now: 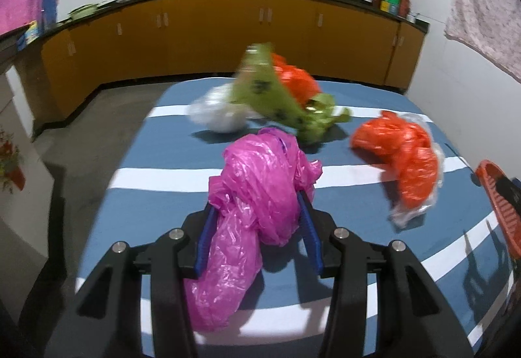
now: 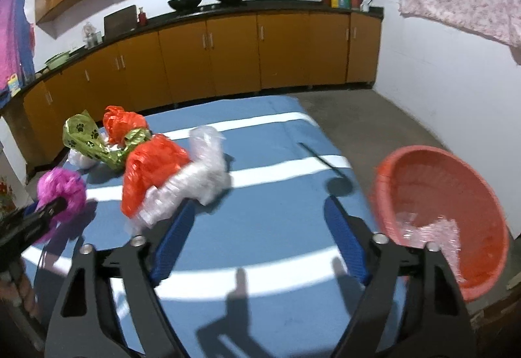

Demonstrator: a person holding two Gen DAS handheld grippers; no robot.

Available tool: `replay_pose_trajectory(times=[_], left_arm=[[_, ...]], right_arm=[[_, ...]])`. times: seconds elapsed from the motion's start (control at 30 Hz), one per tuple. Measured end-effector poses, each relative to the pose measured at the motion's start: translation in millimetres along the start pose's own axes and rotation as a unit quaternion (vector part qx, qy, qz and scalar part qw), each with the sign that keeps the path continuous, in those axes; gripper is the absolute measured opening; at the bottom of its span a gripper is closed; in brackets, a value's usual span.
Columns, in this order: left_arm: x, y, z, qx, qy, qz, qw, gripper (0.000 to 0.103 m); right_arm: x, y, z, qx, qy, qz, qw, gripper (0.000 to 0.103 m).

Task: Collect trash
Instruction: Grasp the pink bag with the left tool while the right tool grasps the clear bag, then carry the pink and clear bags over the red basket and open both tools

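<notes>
Because the pink plastic bag is soft and crumpled, the left gripper has it bunched between its blue pads, jaws clenched on the middle of the wad so that the loose tail droops toward the near edge of the blue striped cloth, on which everything lies. From the right wrist view the same pink bag sits near the cloth's left edge, with the left gripper reaching in from that side. Beyond it, an orange and clear bag lies mid-cloth, and toward the far left corner a green paw-print wrapper, another orange bag and a white bag are heaped together, none yet gathered. The right gripper hangs over bare cloth with its jaws released and nothing between them. At the cloth's right edge a red basket stands tilted, its mouth turned toward the trash, presumably the place for collecting, with one clear crumpled piece already inside.
</notes>
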State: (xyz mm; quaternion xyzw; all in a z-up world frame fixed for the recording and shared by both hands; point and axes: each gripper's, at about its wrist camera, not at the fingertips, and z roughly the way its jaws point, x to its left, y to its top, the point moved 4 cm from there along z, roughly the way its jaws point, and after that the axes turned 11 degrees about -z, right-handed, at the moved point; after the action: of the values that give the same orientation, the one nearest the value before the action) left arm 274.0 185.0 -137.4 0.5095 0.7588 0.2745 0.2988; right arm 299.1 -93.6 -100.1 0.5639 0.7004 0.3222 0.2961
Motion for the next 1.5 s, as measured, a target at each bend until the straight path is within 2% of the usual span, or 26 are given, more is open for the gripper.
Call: replay_pose_trajectory(times=[0.1,0.3,0.57,0.67,0.87,1.5], left_arm=[[15.3,2.2,-6.1,-0.008,0.013,-0.007,0.9999,0.046],[31.3,7.5,-10.3,-0.019,0.024,-0.018,0.9994,0.047],[31.9,7.9,-4.0,-0.015,0.02,-0.029,0.9993,0.047],[28.2,7.0,-2.5,-0.012,0.015,-0.027,0.9994,0.047],[22.3,4.4,-3.4,-0.009,0.008,-0.024,0.9996,0.047],[-15.7,-0.9,-32.4,-0.015,-0.034,-0.014,0.9992,0.047]], right_arm=[[13.1,12.6,30.0,0.021,0.011,0.021,1.0,0.068],[30.6,24.5,70.1,0.05,0.009,0.042,0.998,0.068],[44.8,12.6,88.5,0.09,0.013,0.022,0.996,0.068],[43.7,4.4,89.7,0.101,0.02,0.023,0.994,0.057],[36.3,-3.6,77.0,0.099,0.028,0.025,0.994,0.049],[-19.4,-21.5,16.4,0.067,-0.008,0.042,0.997,0.049]])
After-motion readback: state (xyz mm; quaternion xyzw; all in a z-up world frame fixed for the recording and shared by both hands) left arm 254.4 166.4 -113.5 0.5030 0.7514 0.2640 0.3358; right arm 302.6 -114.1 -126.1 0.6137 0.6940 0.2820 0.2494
